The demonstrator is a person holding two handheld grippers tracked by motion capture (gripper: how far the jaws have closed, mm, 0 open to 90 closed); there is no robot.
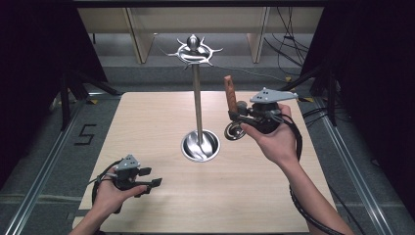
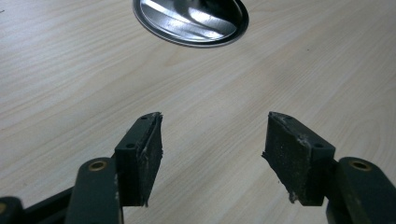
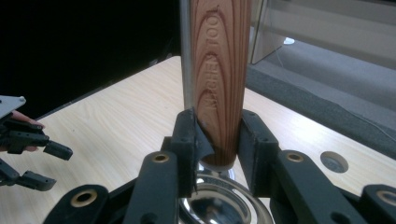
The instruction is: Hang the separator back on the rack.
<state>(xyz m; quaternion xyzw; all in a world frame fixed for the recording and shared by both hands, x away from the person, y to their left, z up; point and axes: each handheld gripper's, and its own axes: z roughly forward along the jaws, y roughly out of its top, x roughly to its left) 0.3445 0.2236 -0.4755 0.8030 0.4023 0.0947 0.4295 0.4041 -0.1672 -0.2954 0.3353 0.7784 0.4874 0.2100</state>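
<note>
Right hand-held gripper (image 1: 238, 117) raised above the right half of the bench (image 1: 147, 127), pinching the wooden handle (image 1: 229, 93) of a kitchen utensil. Handle upright, tilted slightly, poking up past the jaws; metal working end (image 1: 233, 132) hanging just below, seemingly a small ring or strainer, too small to tell apart. In the right gripper view, same handle (image 3: 218, 79) clamped between both black pads near its lower end, engraved lettering running along the wood, shiny metal showing beneath. Just left of the utensil, near but apart, a steel utensil stand: round base (image 1: 200, 146) on the bench middle, thin pole (image 1: 197, 98) rising, hooked crown (image 1: 195, 50) on top, nothing on the hooks. Left hand-held gripper (image 1: 152, 177) low over the near left part of the bench, jaws spread, nothing between them; in the left gripper view, bare wood between the pads and the stand base (image 2: 190, 21) ahead.
</note>
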